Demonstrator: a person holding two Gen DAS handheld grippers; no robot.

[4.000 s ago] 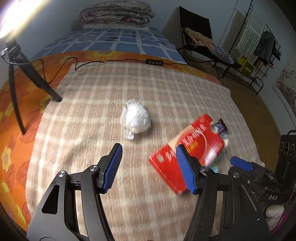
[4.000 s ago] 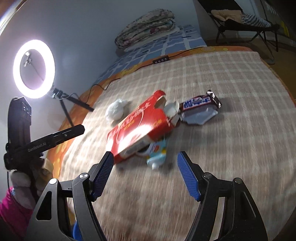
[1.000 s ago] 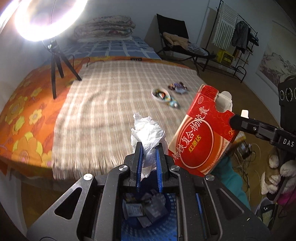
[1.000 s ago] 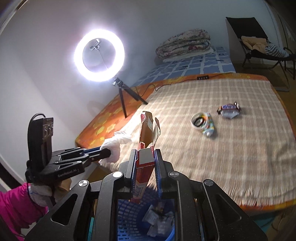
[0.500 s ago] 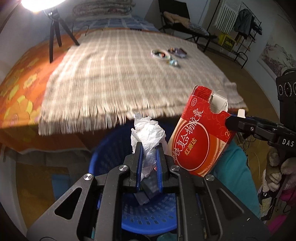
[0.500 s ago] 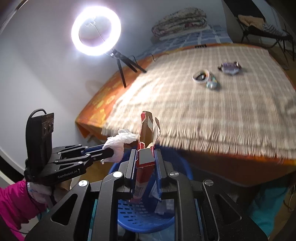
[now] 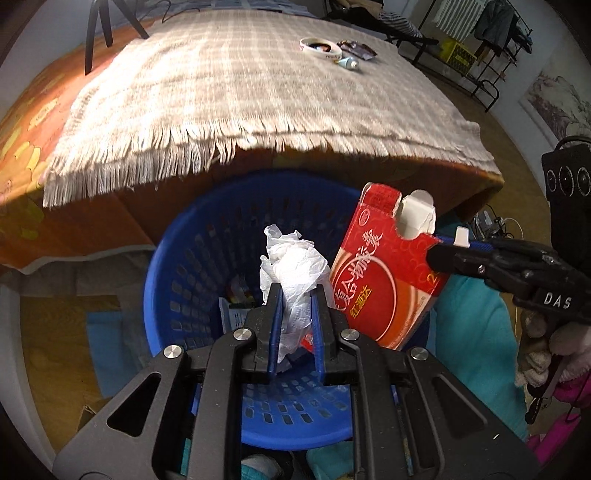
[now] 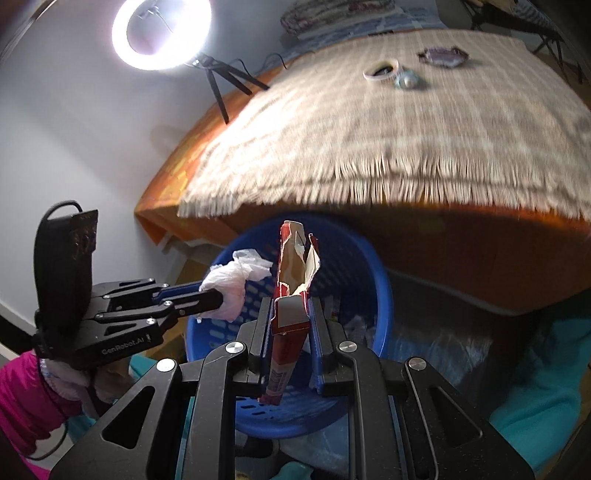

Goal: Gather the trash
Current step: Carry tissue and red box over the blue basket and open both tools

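Observation:
My left gripper [image 7: 295,295] is shut on a crumpled white tissue [image 7: 291,266] and holds it over the blue perforated trash basket [image 7: 184,266]. My right gripper [image 8: 290,306] is shut on a flattened red carton [image 8: 290,314], upright over the same basket [image 8: 369,280]. The carton [image 7: 384,273] shows to the right of the tissue in the left wrist view, gripped by the right gripper [image 7: 458,254]. The left gripper [image 8: 218,295] with the tissue [image 8: 236,277] shows at left in the right wrist view. Some scraps lie in the basket bottom.
The basket stands on the floor below the bed's fringed plaid blanket [image 7: 258,81]. On the blanket lie a white ring-shaped item [image 7: 319,48], a small tube [image 7: 347,63] and a dark wrapper [image 7: 358,50]. A ring light on a tripod [image 8: 162,29] stands at left.
Both grippers have moved from the bed down to the basket, carrying the tissue and the carton; the basket now fills the lower view.

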